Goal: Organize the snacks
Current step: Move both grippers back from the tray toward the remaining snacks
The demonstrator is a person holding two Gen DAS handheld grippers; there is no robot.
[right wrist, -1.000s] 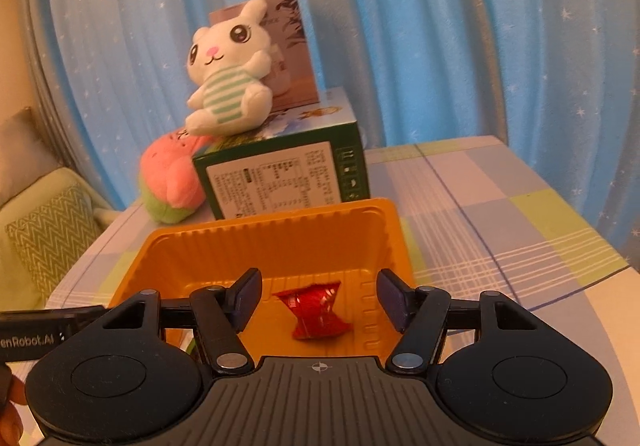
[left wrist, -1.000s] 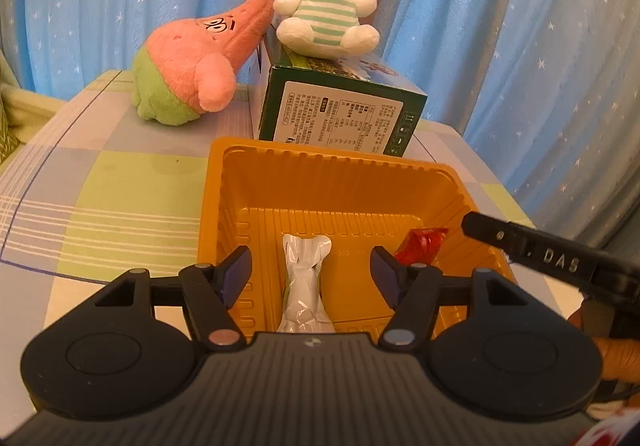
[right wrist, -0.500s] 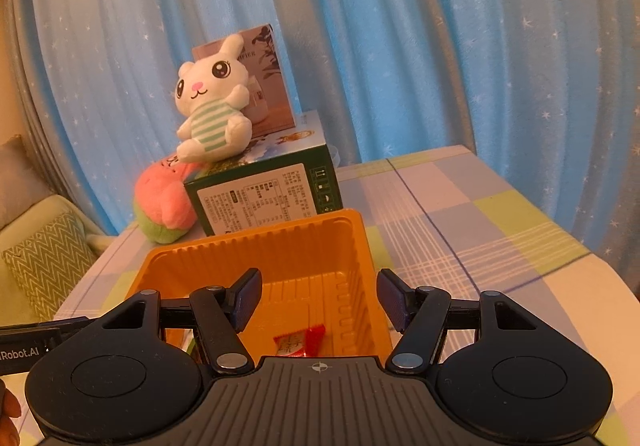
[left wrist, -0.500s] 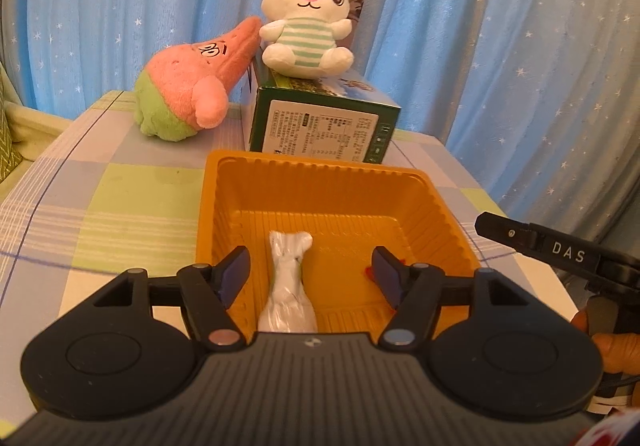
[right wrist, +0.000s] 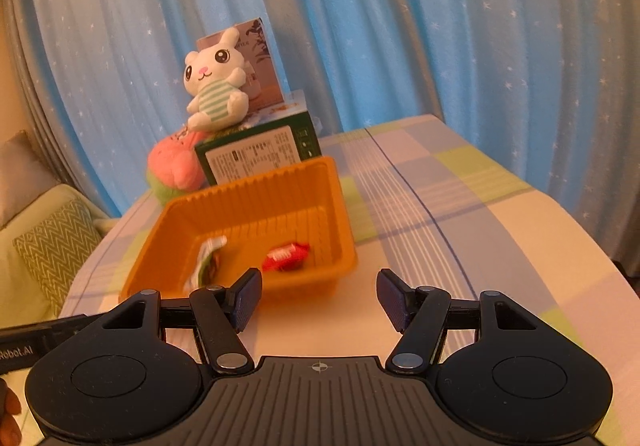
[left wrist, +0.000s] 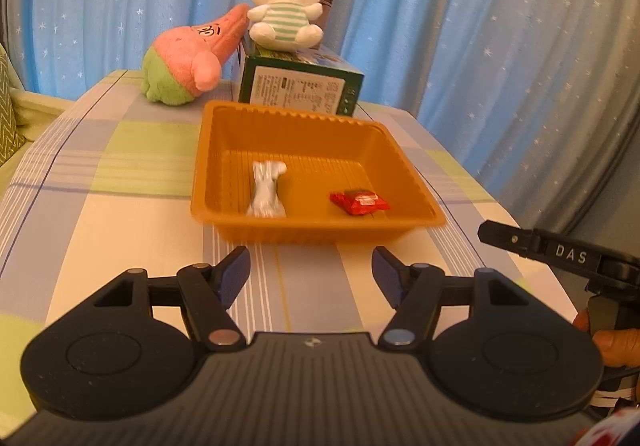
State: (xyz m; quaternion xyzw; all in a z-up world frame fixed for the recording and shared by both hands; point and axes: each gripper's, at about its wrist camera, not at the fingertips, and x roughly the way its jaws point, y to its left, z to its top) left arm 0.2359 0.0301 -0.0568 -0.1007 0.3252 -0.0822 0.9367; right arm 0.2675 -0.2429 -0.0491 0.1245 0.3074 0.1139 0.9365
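Both claws point(left wrist: 311, 274) point(right wrist: 319, 298) back from orange tray point(left wrist: 320, 232), wide, empty; two snacks point(left wrist: 359, 201) inside.

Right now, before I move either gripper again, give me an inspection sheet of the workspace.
Surface: table under a checked cloth.
Job's things: orange tray holds a silver-wrapped snack and a red-wrapped snack, apart.
Clutter: white plush bunny sits on a green box; pink-green plush beside the box.
Grippers: left gripper and right gripper open, empty, short of the tray.
Cables: nothing seen.
Surroundings: blue starred curtain; cushion.
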